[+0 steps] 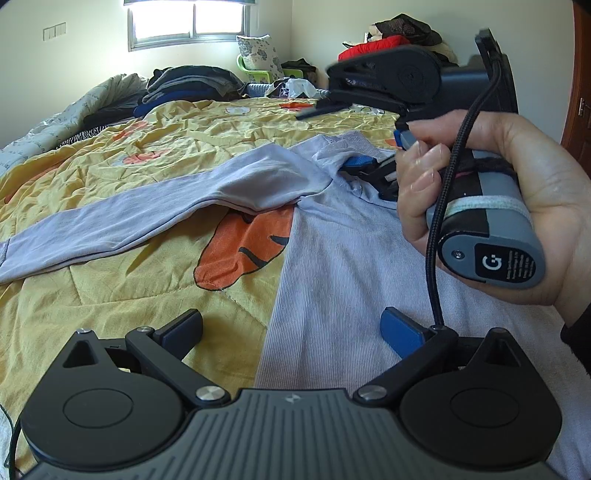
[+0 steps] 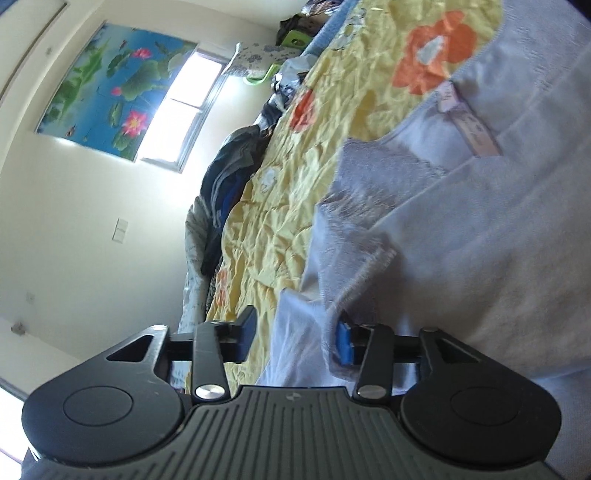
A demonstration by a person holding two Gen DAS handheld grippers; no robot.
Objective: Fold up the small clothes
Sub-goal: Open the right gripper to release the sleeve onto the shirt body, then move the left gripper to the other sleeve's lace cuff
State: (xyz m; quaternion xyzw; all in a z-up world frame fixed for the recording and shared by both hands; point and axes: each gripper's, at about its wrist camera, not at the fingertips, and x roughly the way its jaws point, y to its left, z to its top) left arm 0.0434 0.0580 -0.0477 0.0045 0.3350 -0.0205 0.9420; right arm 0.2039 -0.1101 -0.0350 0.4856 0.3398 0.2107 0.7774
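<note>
A light grey long-sleeved top (image 1: pixel 332 251) lies flat on a yellow quilt (image 1: pixel 110 184) with orange patches. Its left sleeve (image 1: pixel 110 218) stretches out to the left. My left gripper (image 1: pixel 291 332) is open and empty, low over the top's left side edge. My right gripper (image 2: pixel 295 339), held on its side by a hand (image 1: pixel 517 206), is open at the top's shoulder. Its blue pad (image 2: pixel 345 343) sits under a raised fold of the shoulder fabric (image 2: pixel 369 229), with cloth between the fingers. It also shows in the left wrist view (image 1: pixel 373 170), near the collar.
Piles of dark clothes (image 1: pixel 184 88) lie at the quilt's far left edge. A green chair with a flowered cushion (image 1: pixel 258 55) and more clothes (image 1: pixel 399 40) stand by the far wall. A window (image 1: pixel 188 22) is behind them.
</note>
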